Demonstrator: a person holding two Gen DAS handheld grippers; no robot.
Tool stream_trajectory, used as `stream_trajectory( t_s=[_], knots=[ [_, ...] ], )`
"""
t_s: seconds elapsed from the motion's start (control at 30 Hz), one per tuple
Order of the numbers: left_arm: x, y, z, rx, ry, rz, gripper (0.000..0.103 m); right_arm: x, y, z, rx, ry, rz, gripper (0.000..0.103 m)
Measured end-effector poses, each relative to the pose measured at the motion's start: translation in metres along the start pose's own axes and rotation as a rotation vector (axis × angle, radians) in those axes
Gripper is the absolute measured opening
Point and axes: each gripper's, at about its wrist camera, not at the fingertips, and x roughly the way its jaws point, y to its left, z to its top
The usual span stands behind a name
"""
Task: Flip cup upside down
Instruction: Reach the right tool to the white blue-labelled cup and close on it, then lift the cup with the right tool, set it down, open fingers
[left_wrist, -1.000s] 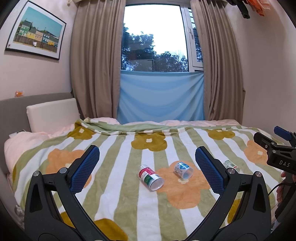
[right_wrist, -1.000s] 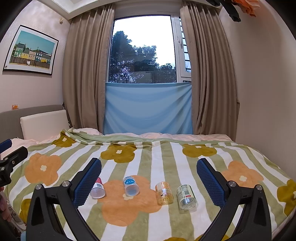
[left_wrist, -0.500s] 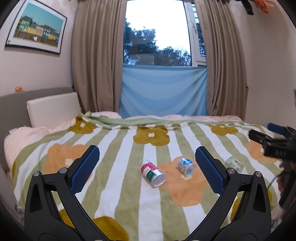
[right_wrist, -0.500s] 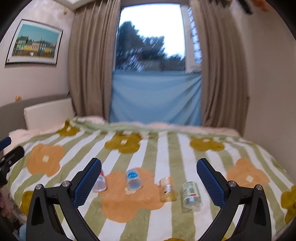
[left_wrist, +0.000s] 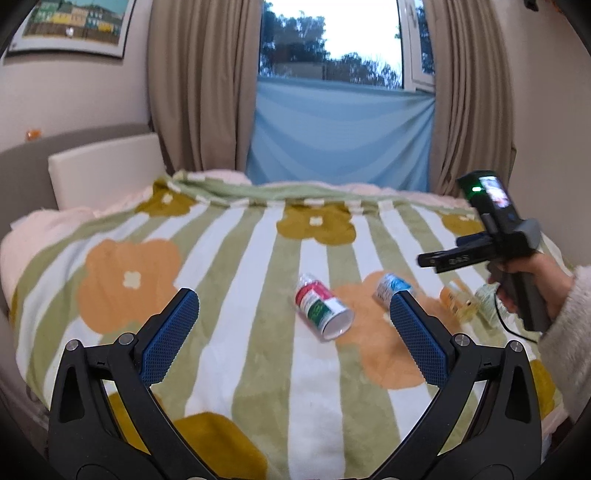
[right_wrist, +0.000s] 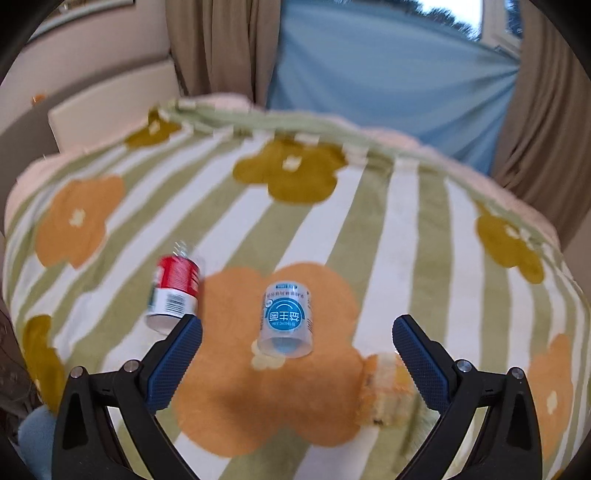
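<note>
Several small plastic cups lie on their sides on the flowered bed blanket (left_wrist: 258, 369). A red-and-green labelled cup (left_wrist: 322, 311) lies in the middle, its mouth towards me; it also shows in the right wrist view (right_wrist: 173, 295). A blue-labelled cup (right_wrist: 286, 320) lies just ahead of my right gripper (right_wrist: 297, 323), which is open and hovers above it; the cup shows in the left wrist view (left_wrist: 391, 286) too. My left gripper (left_wrist: 293, 299) is open and empty, held back from the cups.
An orange cup (right_wrist: 386, 391) lies by my right gripper's right finger. A clear cup (left_wrist: 487, 301) lies further right behind the hand. A white pillow (left_wrist: 107, 173) and headboard stand at the left; curtains and a window are behind the bed.
My right gripper has moved forward and down over the bed, closing in on the blue-labelled cup. The left gripper has tilted down slightly. Both stay open.
</note>
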Motion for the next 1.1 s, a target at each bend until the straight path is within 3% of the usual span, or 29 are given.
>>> stream_trajectory(
  t_s=[0.23, 0.5, 0.57, 0.6, 0.83, 1.1],
  knots=[
    [0.024, 0.003, -0.011, -0.004, 0.044, -0.006, 0.103, 0.088, 0.000, 0.005, -0.032, 0.203, 0.012, 0.101],
    [0.030, 0.007, -0.015, -0.027, 0.069, -0.036, 0.103, 0.136, 0.002, 0.002, -0.019, 0.331, 0.041, 0.070],
    [0.029, 0.007, -0.015, -0.029, 0.073, -0.043, 0.103, 0.141, 0.002, 0.001, -0.021, 0.344, 0.038, 0.057],
    [0.029, 0.007, -0.015, -0.029, 0.073, -0.044, 0.103, 0.142, 0.003, 0.000, -0.023, 0.348, 0.034, 0.057],
    [0.021, 0.010, -0.011, -0.041, 0.062, -0.042, 0.103, 0.123, 0.008, 0.001, -0.003, 0.325, 0.053, 0.056],
    [-0.005, 0.015, -0.003, -0.066, 0.037, -0.034, 0.103, 0.041, 0.037, -0.021, -0.032, 0.247, 0.136, 0.055]
  ],
)
